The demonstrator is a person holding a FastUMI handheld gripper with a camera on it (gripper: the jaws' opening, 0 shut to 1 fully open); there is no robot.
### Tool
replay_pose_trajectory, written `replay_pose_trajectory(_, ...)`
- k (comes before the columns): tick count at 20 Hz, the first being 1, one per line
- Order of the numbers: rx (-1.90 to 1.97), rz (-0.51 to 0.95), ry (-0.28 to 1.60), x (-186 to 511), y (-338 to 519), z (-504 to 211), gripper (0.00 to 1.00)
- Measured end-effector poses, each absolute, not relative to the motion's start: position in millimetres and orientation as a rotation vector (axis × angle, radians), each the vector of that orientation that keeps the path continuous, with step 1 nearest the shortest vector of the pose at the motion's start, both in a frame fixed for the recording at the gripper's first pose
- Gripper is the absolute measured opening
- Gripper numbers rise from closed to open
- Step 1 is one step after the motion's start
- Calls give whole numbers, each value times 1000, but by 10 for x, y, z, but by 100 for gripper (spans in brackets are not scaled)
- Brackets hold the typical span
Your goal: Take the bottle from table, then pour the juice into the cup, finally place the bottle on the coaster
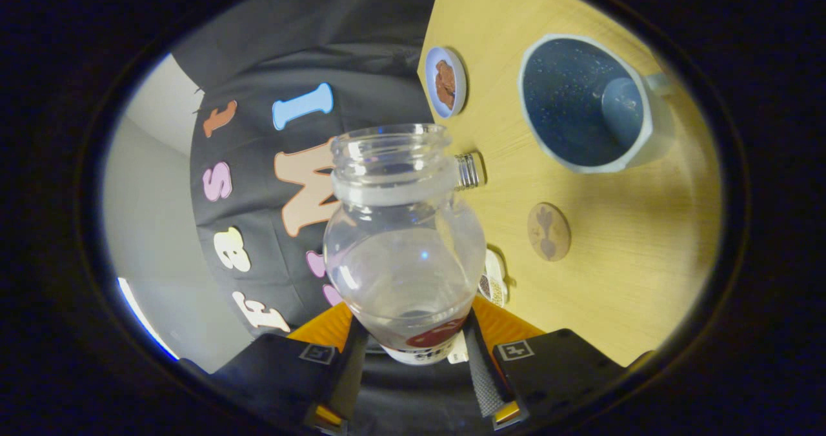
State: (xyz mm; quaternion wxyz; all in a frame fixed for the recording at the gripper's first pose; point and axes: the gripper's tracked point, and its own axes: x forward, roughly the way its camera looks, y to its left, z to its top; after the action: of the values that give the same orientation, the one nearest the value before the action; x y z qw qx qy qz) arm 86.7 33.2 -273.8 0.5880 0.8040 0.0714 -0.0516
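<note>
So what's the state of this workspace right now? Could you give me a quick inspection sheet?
Surface: pale wooden table, seen tilted.
Job's things: clear bottle, uncapped, little or no liquid visible; blue mug, open; round brown coaster, bare.
Clutter: small dish holding something brown; another small clear bottle and a small labelled item, both partly hidden behind the held bottle.
Gripper: gripper shut on the bottle, both fingers pressing its lower body.
Cables: nothing seen.
Surroundings: black cloth booth wall; pale wall beyond it.

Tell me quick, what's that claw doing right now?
Claw: closed on the clear bottle, one finger pressing each side near its base; the bottle's open mouth points ahead, away from the claw.
</note>
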Motion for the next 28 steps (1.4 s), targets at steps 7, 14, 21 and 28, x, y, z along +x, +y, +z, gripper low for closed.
replay_pose_trajectory(7, 1919, -107, 163, 843, 357, -2680, 75)
replay_pose_trajectory(14, 1957, -116, 153, 791, 318, -2654, 75)
replay_pose_trajectory(21, 1988, -134, 144, 799, 289, -2589, 75)
replay_pose_trajectory(28, 2014, -141, 147, 796, 284, -2509, 75)
